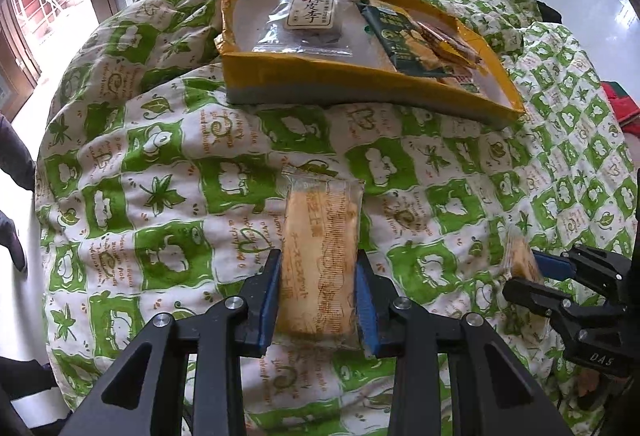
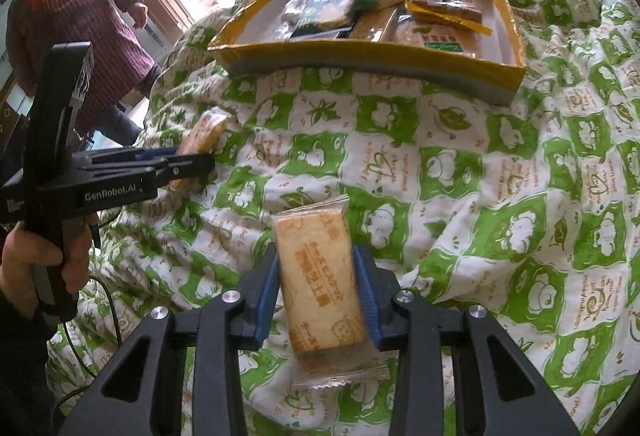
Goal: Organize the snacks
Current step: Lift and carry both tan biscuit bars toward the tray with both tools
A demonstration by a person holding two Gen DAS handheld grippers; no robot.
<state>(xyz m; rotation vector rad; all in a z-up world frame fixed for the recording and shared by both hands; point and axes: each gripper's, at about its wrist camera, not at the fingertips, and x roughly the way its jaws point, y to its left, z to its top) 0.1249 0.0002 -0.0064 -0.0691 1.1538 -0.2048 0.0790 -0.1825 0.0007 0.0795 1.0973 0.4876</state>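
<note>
Each tool clamped a wrapped biscuit pack: left tool (image 1: 318, 296) on one biscuit pack (image 1: 320, 260), right tool (image 2: 316, 296) on another (image 2: 320, 280), above the quilt (image 1: 400, 172). Slick wrappers might slip before reaching the yellow box (image 1: 360, 86)

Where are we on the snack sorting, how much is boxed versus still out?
Done: several packs already lie in the yellow box, including a clear bag with a white label and a dark green pack.
In hand: the left tongs are shut on one wrapped biscuit pack, the right tongs on another.
Left: both held packs still need boxing; no other loose snacks show on the quilt.
</note>
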